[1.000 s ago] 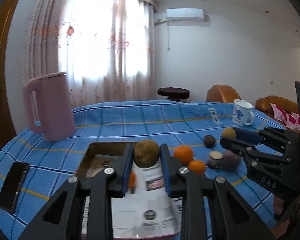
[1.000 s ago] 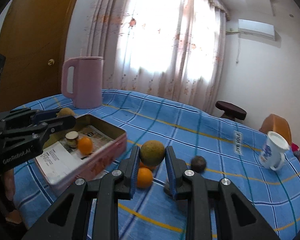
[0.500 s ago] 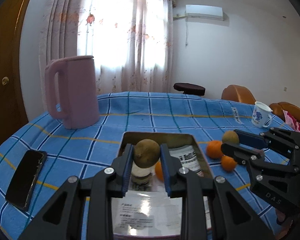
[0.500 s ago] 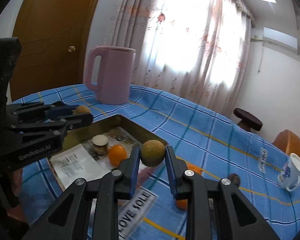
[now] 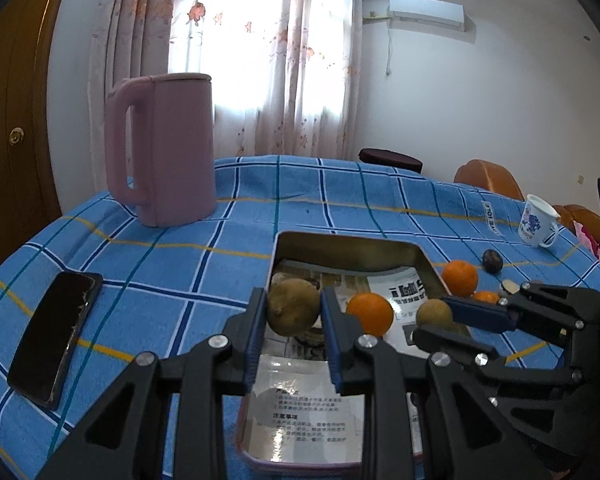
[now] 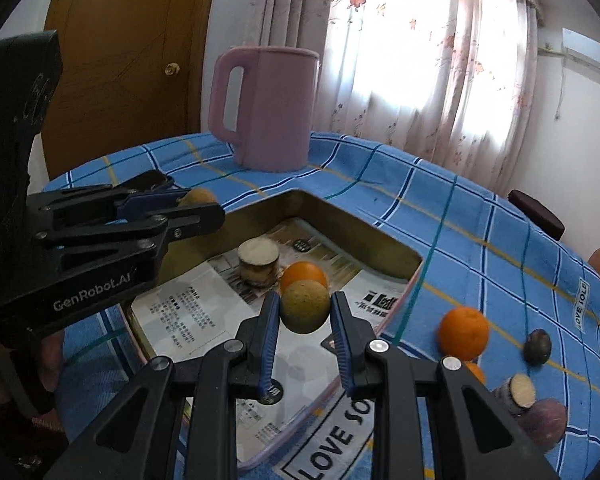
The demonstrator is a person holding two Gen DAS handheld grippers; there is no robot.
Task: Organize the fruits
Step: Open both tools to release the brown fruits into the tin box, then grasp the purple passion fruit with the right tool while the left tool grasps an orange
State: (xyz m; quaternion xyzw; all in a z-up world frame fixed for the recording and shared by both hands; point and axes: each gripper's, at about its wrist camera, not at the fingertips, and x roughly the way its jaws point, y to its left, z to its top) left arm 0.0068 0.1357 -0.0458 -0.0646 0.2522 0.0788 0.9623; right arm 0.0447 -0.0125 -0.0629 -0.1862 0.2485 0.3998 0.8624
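In the left wrist view, a brown round fruit [image 5: 293,306] is being gripped between the closed fingers of the left gripper [image 5: 293,320] and is being held above the near left part of the tin tray [image 5: 348,242], which is lying on the blue checked table [image 5: 180,264]. An orange [image 5: 370,314] is lying in the tray on printed paper, and the right gripper [image 5: 440,318] is being seen at the right with a second brown fruit [image 5: 434,313] pinched at its tips. A pink kettle [image 5: 162,148] is standing at the far left, and a phone [image 5: 54,338] is lying at the near left. In the right wrist view, the second brown fruit [image 6: 305,306] is being clamped by the fingers of the right gripper [image 6: 305,320] over the tray's near right part, just in front of the orange [image 6: 303,274]. Another orange [image 6: 464,332] and a dark plum [image 6: 537,346] are resting on the table to the right of the tray.
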